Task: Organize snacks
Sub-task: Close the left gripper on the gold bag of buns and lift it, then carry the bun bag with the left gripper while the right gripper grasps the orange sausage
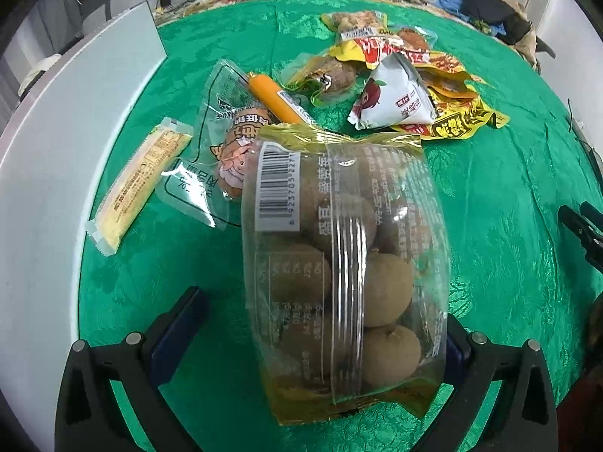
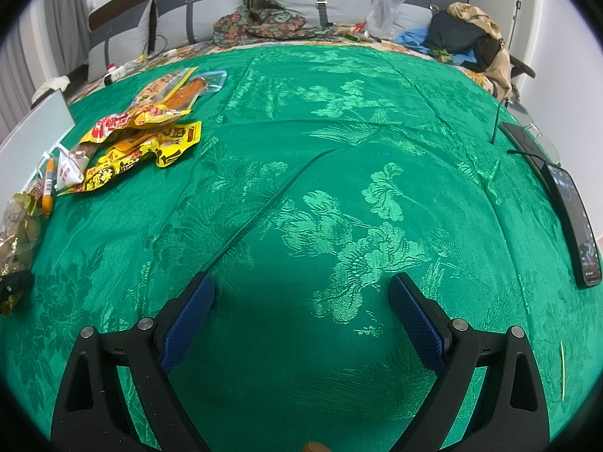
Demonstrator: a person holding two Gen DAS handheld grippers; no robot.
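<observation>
The left gripper [image 1: 320,324] is standing wide open around a clear bag [image 1: 339,263] of brown round snacks; its right finger is touching the bag's edge, its left finger is apart from it, and whether the bag is gripped or just lying on the green cloth [image 1: 490,226] I cannot tell. Just beyond the bag a sausage pack [image 1: 222,128] and an orange stick [image 1: 273,100] are lying, with a yellow bar [image 1: 139,184] to the left beside a white box [image 1: 45,173]. Farther right, yellow packets [image 1: 452,113] and a white pouch [image 1: 395,98] are piling together. The right gripper [image 2: 301,320] is hovering wide open and empty over bare cloth, well apart from the pile, a phone [image 2: 576,222] lying far right.
</observation>
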